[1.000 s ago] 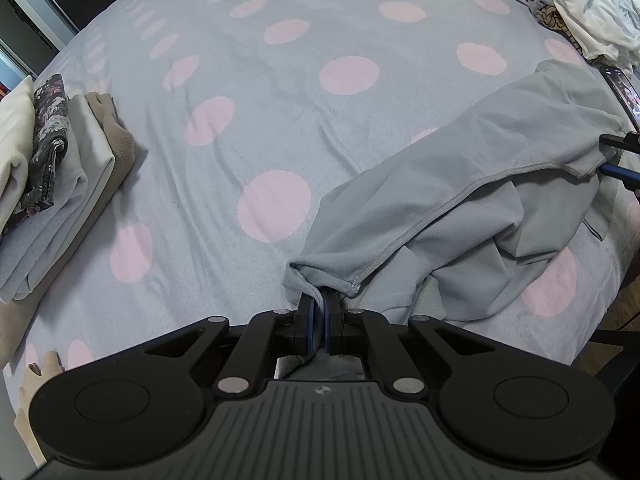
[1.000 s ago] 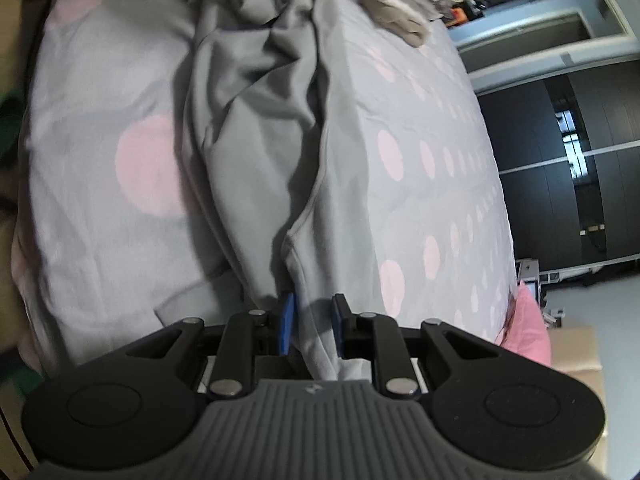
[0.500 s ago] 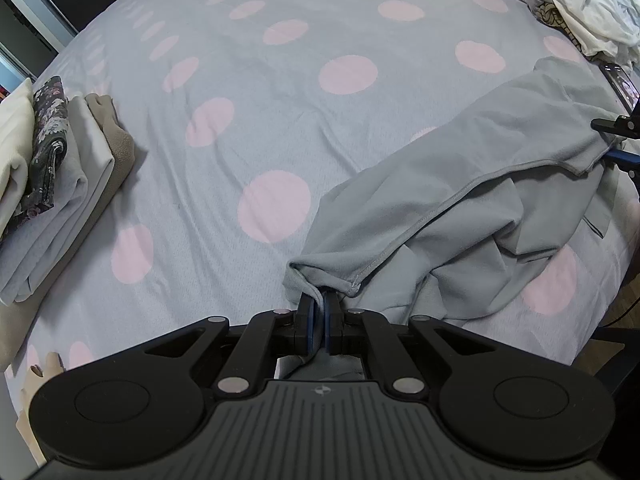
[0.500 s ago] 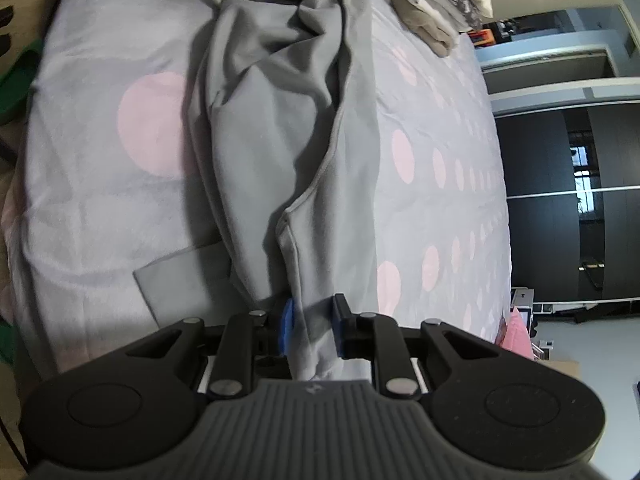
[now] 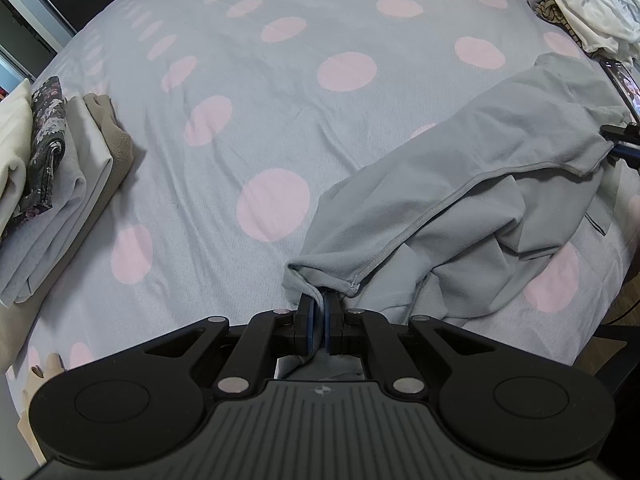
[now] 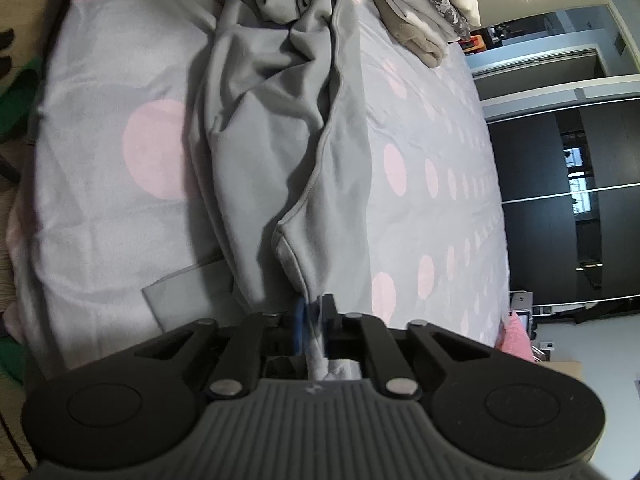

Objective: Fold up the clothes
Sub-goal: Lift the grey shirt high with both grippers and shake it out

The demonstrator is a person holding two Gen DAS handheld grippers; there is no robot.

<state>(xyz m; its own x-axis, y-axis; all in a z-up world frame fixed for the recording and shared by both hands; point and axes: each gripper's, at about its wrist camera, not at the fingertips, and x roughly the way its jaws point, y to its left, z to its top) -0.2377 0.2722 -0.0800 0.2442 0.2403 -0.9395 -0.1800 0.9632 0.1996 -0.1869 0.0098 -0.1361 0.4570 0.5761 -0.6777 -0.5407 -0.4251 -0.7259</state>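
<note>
Left gripper [image 5: 319, 312]: clenched on a bunched corner of the grey garment [image 5: 460, 200], cloth trailing back between the pads.
Right gripper [image 6: 313, 316]: jaws had just been widening, yet a strip of the garment [image 6: 280, 128] ran between them; blur hid whether the pads pressed it, so grasping or let go, I could not tell.
Garment's place: stretched over the spotted bedspread [image 5: 280, 80] from the left fingers away rightward to the right gripper's tips [image 5: 624, 142], cut off at that picture's edge.
Only the left view showed: the unfolded heap [image 5: 592, 4] far ahead and right of the fingers.
Both views showed: the folded stack [image 5: 48, 184], left of the left fingers; in the right view it [image 6: 424, 8] sat far ahead, its top cropped.
Only the right view showed: dark wardrobe doors [image 6: 580, 200] off to the right.
</note>
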